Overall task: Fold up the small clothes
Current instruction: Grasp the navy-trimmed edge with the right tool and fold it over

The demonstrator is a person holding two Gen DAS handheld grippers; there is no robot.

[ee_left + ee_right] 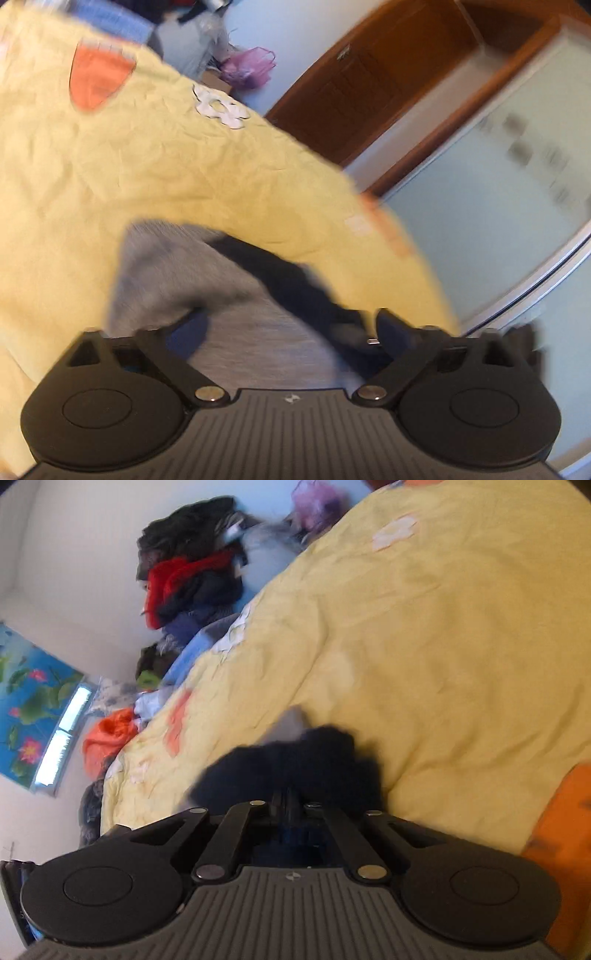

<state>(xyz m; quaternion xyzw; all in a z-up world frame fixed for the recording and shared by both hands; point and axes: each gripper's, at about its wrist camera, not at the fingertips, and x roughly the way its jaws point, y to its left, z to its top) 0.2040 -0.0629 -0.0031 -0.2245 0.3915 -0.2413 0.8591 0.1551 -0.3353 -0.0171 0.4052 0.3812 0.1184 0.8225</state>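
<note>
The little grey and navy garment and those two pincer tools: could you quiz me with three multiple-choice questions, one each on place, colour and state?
1. Where does the garment lie?
A. on a yellow bedspread
B. on a wooden desk
C. in a basket

2. What colour is its dark trim?
A. red
B. navy
C. white

3. How do the pincers stand?
A. both shut
B. left open, right shut on cloth
C. both open

Answers: A, the yellow bedspread surrounds it. B, a navy band crosses the grey. B, the left gripper is spread; the right gripper is pinched on dark cloth.
</note>
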